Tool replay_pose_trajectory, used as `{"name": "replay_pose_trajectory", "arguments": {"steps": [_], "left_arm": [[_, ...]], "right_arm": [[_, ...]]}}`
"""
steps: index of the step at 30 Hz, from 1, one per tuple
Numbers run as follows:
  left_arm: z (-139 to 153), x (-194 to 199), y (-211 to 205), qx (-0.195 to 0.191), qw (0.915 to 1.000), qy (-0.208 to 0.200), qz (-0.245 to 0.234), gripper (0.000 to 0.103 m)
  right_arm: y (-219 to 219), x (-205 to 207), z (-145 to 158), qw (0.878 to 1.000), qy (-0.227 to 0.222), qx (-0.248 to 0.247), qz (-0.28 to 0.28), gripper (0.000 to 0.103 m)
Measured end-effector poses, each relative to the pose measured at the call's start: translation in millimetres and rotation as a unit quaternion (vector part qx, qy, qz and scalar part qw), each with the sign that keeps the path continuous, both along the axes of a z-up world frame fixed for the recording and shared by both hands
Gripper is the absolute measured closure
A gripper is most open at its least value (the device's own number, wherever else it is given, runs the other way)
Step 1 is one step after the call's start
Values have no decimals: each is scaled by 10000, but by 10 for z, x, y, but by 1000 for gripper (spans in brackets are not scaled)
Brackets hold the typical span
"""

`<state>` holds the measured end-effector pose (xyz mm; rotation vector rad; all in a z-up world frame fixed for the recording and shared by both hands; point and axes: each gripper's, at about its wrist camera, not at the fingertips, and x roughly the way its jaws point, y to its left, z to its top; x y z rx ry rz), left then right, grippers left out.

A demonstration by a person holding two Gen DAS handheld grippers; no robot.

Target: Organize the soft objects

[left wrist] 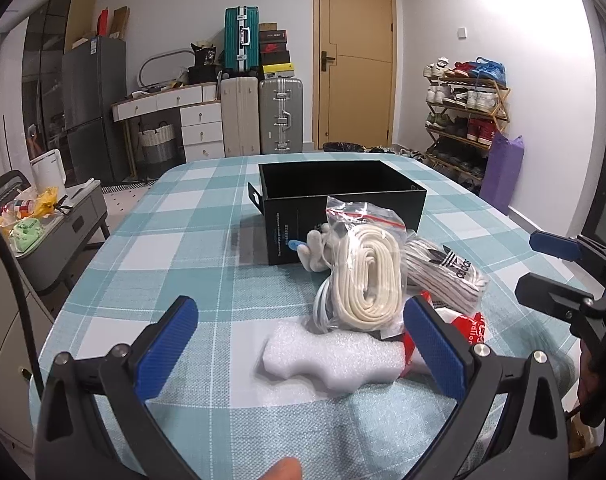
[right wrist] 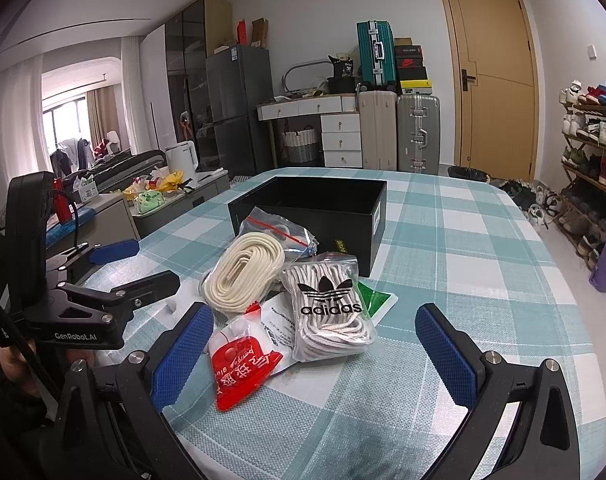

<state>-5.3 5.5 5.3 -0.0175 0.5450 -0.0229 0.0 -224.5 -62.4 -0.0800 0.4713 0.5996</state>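
Observation:
A pile of soft items lies on the checked tablecloth in front of an open black box. It holds a bag of cream rope, an adidas bag of laces, a red and white packet and a white foam block. My left gripper is open, with the foam block between its fingers. My right gripper is open and empty, just short of the packet and the adidas bag. A white glove lies by the box.
The table's left edge drops to a grey cabinet with clutter. Suitcases and a shoe rack stand against the far wall. A green packet lies under the adidas bag.

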Motion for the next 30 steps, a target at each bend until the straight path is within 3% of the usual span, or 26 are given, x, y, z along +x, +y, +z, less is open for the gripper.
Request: {"name": "replay_pose_trajectory", "arguments": {"steps": [9, 17, 30], "left_arm": [[-4, 2, -4, -124, 9998, -8, -159, 0], [-34, 7, -25, 154, 9998, 18, -153, 0], [-98, 47, 46, -82, 9990, 274, -351, 0]], "right_arm": [[-30, -27, 11, 10000, -41, 66, -33, 0], [-4, 11, 1, 10000, 56, 8, 10, 0], [37, 70, -33, 9997, 195, -127, 31, 0]]}}
